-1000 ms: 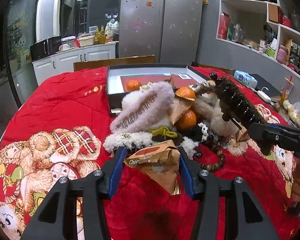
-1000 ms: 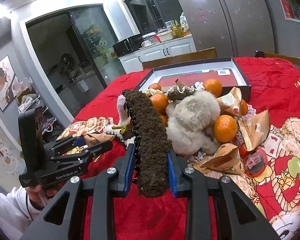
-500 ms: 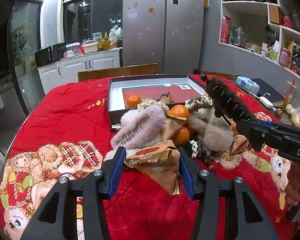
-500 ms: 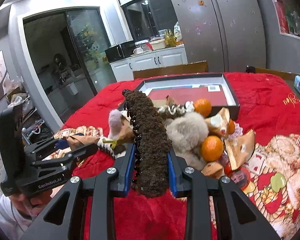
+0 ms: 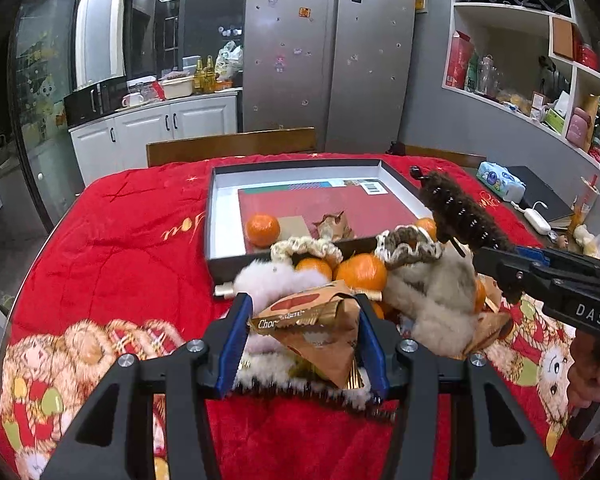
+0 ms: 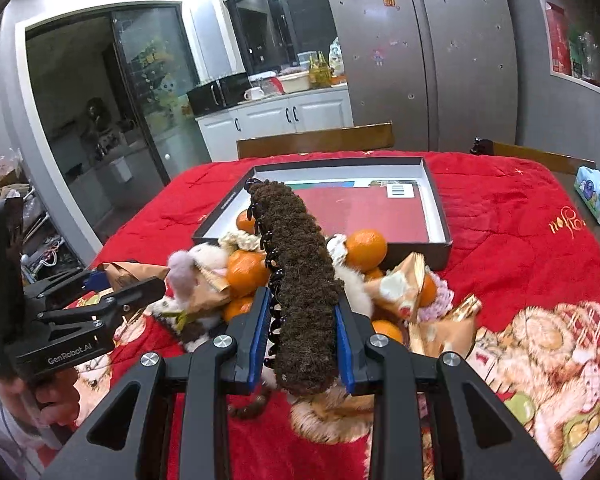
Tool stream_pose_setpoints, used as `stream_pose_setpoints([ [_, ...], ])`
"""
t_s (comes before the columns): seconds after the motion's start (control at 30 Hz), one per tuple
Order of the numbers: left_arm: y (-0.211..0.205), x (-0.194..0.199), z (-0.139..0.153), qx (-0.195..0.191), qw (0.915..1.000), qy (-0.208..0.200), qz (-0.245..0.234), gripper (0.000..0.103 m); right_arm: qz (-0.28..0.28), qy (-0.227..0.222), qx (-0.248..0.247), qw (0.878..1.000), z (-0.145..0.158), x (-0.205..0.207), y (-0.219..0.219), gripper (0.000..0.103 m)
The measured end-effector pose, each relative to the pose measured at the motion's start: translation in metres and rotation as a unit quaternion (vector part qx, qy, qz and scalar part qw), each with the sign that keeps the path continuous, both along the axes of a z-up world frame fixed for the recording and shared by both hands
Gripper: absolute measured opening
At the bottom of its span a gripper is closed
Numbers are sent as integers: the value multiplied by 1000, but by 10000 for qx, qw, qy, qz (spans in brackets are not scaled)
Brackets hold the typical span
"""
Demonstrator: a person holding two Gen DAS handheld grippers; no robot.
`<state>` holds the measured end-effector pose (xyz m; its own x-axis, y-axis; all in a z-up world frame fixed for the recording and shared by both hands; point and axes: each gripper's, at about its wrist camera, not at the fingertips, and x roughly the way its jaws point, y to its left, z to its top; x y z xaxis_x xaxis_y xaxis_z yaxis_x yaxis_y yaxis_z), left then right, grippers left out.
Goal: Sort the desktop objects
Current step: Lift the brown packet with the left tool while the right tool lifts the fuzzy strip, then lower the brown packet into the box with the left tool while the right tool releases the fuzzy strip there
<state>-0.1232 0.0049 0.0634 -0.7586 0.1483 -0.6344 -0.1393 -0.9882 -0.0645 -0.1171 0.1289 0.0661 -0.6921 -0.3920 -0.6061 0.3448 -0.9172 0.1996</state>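
Note:
My left gripper (image 5: 304, 312) is shut on a brown chocolate snack packet (image 5: 316, 328), held above the red cloth. My right gripper (image 6: 302, 312) is shut on a long dark brown fuzzy hair claw (image 6: 300, 264), which also shows in the left wrist view (image 5: 460, 212). Below lies a pile of oranges (image 6: 366, 244), fluffy hair clips (image 5: 432, 292), scrunchies (image 5: 308, 246) and snack packets (image 6: 444, 324). Behind it stands an open dark box (image 5: 216, 216) holding an orange (image 5: 263, 229) and a packet (image 5: 334, 226).
The table wears a red bear-print cloth (image 5: 112, 240). A tissue pack (image 5: 500, 180), dark notebook (image 5: 540, 196) and white charger (image 5: 536, 218) lie at the right. Wooden chair backs (image 5: 228, 146) stand behind the table. Brown beads (image 6: 248, 408) lie under the right gripper.
Both grippers have risen and drawn back from the pile, each still holding its item. The box and pile now sit lower and farther in both views.

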Motion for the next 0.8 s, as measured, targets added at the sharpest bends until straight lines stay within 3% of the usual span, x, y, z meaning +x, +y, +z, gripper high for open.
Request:
stream_pose_setpoints([
  [0.47, 0, -98, 7, 251, 9989, -372, -110, 53, 131, -429, 9, 9990, -5, -76, -11, 29],
  [0.7, -5, -168, -8, 174, 9963, -841, -68, 53, 56, -632, 1, 9980, -17, -115, -12, 29],
  [0.8, -8, -187, -21, 353, 9938, -1053, -84, 53, 78, -704, -25, 9975, -21, -131, -13, 29],
])
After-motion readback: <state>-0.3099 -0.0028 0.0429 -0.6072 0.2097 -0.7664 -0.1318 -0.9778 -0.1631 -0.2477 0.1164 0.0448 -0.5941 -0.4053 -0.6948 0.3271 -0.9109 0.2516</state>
